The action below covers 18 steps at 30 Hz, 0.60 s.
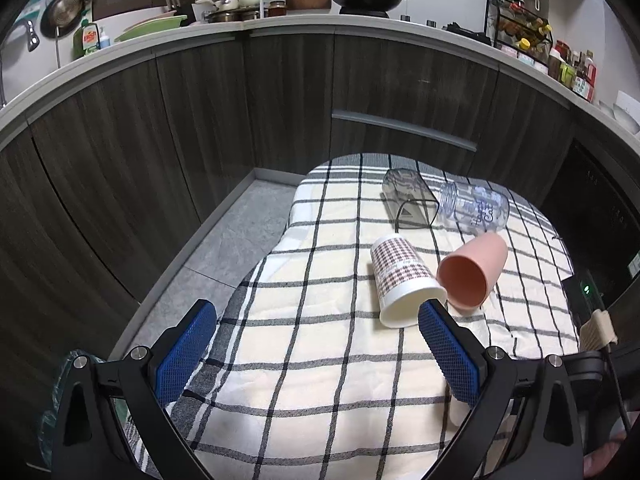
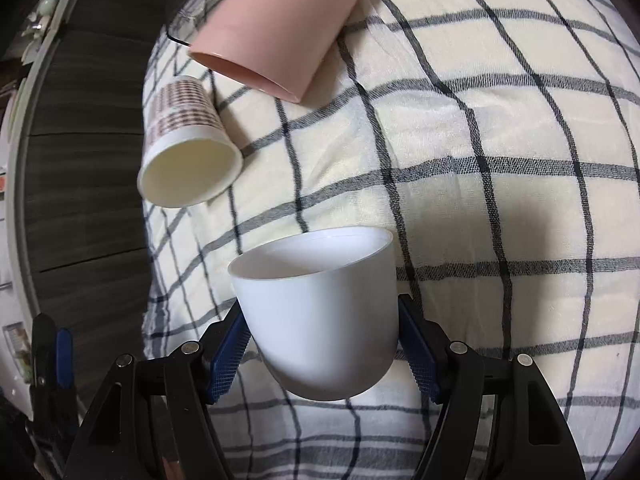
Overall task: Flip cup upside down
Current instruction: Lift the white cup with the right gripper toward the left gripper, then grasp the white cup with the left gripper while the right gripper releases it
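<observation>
My right gripper [image 2: 322,320] is shut on a plain white cup [image 2: 320,312], held by its sides above the checked cloth [image 2: 480,160], mouth tilted up and away. A patterned paper cup [image 2: 188,148] and a pink cup [image 2: 276,28] lie on their sides beyond it. In the left wrist view my left gripper [image 1: 316,332] is open and empty above the cloth [image 1: 300,340], its right finger just in front of the paper cup's [image 1: 404,280] mouth. The pink cup [image 1: 472,272] lies beside it.
A clear glass [image 1: 404,192] and a clear printed jar [image 1: 476,208] lie on their sides at the cloth's far end. Dark wood cabinets [image 1: 200,128] and a cluttered countertop [image 1: 280,20] stand behind. Grey floor [image 1: 224,248] lies left of the table.
</observation>
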Motion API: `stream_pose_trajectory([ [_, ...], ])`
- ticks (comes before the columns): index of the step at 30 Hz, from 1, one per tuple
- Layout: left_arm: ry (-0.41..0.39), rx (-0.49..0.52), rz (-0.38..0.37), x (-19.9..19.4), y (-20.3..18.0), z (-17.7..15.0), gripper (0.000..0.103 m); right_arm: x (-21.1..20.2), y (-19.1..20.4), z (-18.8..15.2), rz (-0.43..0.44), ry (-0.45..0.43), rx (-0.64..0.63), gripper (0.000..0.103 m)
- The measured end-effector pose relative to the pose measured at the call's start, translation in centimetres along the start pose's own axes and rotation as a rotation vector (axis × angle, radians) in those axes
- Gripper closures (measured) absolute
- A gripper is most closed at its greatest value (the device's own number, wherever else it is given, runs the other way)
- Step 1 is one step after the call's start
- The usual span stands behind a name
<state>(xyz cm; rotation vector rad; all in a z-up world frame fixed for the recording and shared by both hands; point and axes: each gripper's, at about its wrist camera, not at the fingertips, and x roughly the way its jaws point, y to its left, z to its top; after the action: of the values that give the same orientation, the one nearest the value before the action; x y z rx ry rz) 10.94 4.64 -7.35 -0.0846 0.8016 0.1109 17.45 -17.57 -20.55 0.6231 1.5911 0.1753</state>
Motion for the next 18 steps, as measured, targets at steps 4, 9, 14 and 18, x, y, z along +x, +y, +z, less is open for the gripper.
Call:
stream_pose_trajectory([
  [4, 0.007, -0.002, -0.006, 0.4, 0.0, -0.2, 0.0, -0.2, 0.0, 0.2, -0.025, -0.013, -0.009, 0.032],
  [9, 0.004, -0.003, -0.011, 0.2, 0.1, -0.1, 0.0, -0.5, 0.2, -0.1, -0.024, -0.025, -0.032, 0.025],
  [14, -0.01, 0.01, -0.013, -0.8, -0.4, -0.1, 0.0, -1.6, 0.6, -0.5, -0.03, -0.06, -0.056, 0.021],
  [18, -0.013, 0.021, -0.025, -1.8, -1.0, -0.3, 0.0, -3.1, 0.6, -1.5, -0.042, -0.097, -0.082, 0.021],
])
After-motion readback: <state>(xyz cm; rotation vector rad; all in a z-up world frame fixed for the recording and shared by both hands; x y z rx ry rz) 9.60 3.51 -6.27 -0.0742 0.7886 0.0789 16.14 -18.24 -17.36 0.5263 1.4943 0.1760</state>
